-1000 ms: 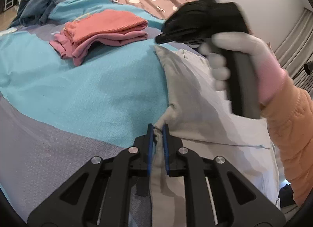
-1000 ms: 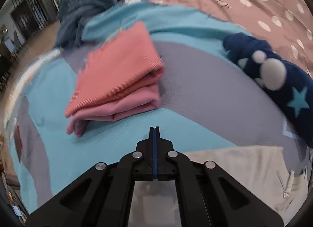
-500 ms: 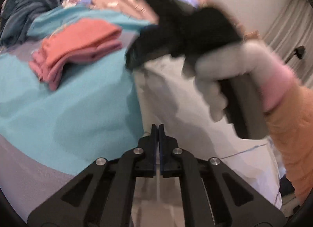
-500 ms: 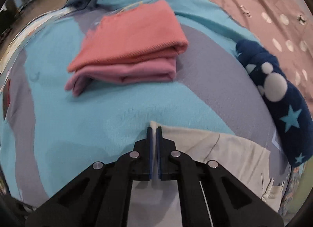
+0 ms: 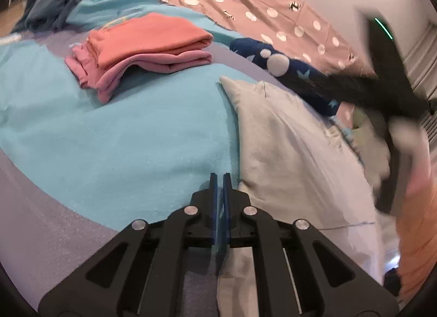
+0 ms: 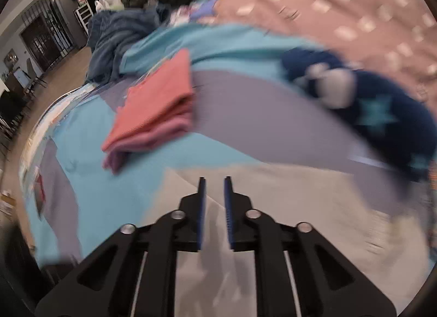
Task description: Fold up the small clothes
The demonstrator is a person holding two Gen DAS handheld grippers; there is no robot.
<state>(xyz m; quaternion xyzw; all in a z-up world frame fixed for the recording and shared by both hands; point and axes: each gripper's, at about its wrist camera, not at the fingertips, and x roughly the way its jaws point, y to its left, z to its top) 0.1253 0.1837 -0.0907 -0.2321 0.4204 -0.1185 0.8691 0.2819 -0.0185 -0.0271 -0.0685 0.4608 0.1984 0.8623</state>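
Left hand-held gripper (image 5: 220, 180) clamped together; right hand-held gripper (image 6: 214, 184) jaws opening.

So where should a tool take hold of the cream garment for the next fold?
Probably at the far pointed corner of the cream garment, approached from the teal blanket side. That corner lies flat and free at the cloth's edge, clear of the navy star-print piece beside it.

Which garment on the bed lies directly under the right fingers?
The cream garment, spread flat. The coral-and-pink folded stack lies farther off, the navy starred piece off to the side.
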